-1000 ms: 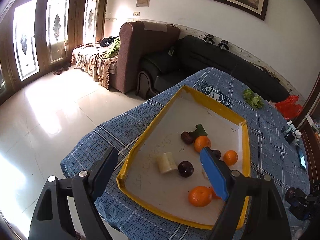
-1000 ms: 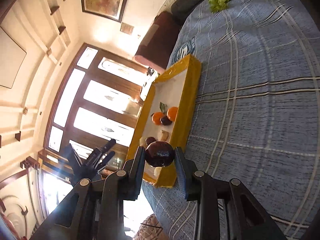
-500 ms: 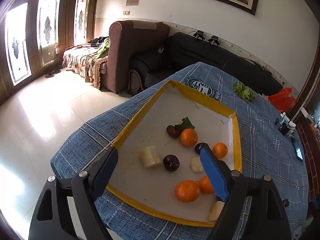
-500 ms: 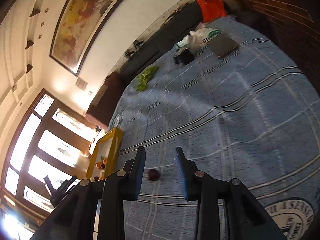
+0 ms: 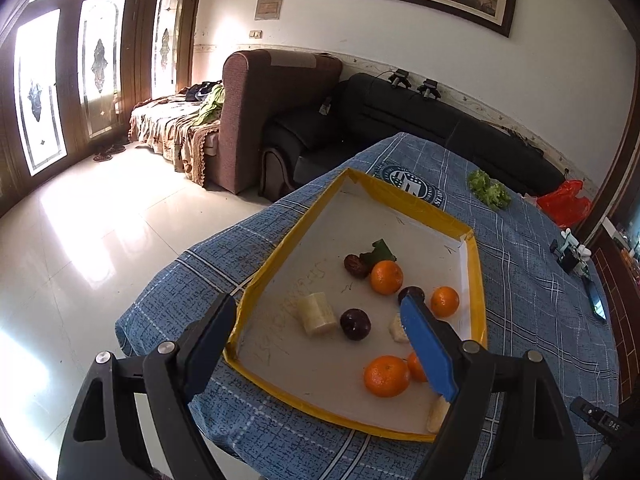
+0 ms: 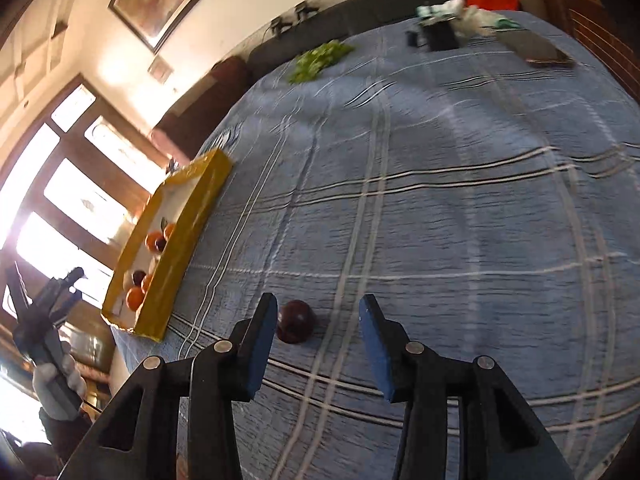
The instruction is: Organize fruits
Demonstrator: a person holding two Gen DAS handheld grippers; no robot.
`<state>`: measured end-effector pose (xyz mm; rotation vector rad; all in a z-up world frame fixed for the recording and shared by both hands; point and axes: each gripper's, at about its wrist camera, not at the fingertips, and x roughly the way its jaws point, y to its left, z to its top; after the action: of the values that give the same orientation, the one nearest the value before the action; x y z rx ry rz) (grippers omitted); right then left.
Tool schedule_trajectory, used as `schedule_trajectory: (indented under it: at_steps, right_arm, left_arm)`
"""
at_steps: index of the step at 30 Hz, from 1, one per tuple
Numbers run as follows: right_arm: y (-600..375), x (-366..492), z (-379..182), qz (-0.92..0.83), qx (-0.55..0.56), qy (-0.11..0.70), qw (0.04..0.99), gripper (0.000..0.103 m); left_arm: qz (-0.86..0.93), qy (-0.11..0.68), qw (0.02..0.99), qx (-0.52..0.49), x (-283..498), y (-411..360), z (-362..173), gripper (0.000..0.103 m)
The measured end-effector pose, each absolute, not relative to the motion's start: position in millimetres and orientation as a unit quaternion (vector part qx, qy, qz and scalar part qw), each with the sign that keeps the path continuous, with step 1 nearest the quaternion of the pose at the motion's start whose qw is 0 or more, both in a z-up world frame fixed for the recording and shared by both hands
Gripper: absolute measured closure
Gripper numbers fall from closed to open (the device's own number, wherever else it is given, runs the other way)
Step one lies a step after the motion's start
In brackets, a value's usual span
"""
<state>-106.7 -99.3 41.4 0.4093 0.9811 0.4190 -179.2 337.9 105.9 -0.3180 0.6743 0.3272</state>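
On the blue cloth (image 6: 440,208), nearest you, your right gripper (image 6: 318,320) is just opening, narrow gap, dark plum (image 6: 295,321) lying loose beside its left pad. Farther left, your left gripper (image 5: 316,320) is hanging wide and empty over the yellow tray (image 5: 280,256) of oranges (image 5: 386,376).

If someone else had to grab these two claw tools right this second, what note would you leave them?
Right gripper: jaws have just been opening; dark plum lies on the blue tablecloth between them, by the left finger, not gripped.
Left gripper: open, empty, above the yellow tray.
Done: one plum is out of the tray.
Left: in the tray, four oranges, e.g., dark plums like, and pale banana pieces like.
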Motion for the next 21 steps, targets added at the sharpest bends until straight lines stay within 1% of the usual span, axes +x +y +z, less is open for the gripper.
schedule_trajectory:
  at_steps: [2, 3, 7, 8, 9, 11, 14, 21]
  right_arm:
    - [-79, -102, 39, 0.210, 0.179, 0.471, 0.838, 0.056]
    - [-74, -105, 37, 0.209, 0.169, 0.472, 0.839, 0.054]
    - [-49, -117, 31, 0.189, 0.103, 0.484, 0.848, 0.054]
    - [-47, -118, 30, 0.181, 0.090, 0.484, 0.851, 0.057]
    - [-45, -120, 30, 0.174, 0.079, 0.482, 0.855, 0.069]
    - [-42, -122, 30, 0.170, 0.073, 0.480, 0.857, 0.082]
    - [-40, -119, 39, 0.168, 0.075, 0.469, 0.864, 0.085]
    - [3, -107, 69, 0.211, 0.051, 0.433, 0.875, 0.085]
  left_arm:
    - [0.159, 0.332, 0.916, -0.160, -179, 343, 102, 0.019]
    - [0.159, 0.333, 0.915, -0.160, -179, 345, 100, 0.019]
    - [0.165, 0.328, 0.917, -0.158, -184, 357, 98, 0.019]
    - [0.169, 0.327, 0.916, -0.159, -185, 361, 97, 0.019]
    - [0.174, 0.328, 0.914, -0.161, -186, 367, 95, 0.019]
    - [0.180, 0.331, 0.911, -0.168, -186, 374, 89, 0.019]
    - [0.186, 0.337, 0.906, -0.177, -186, 383, 80, 0.019]
    - [0.187, 0.333, 0.906, -0.183, -188, 392, 77, 0.019]
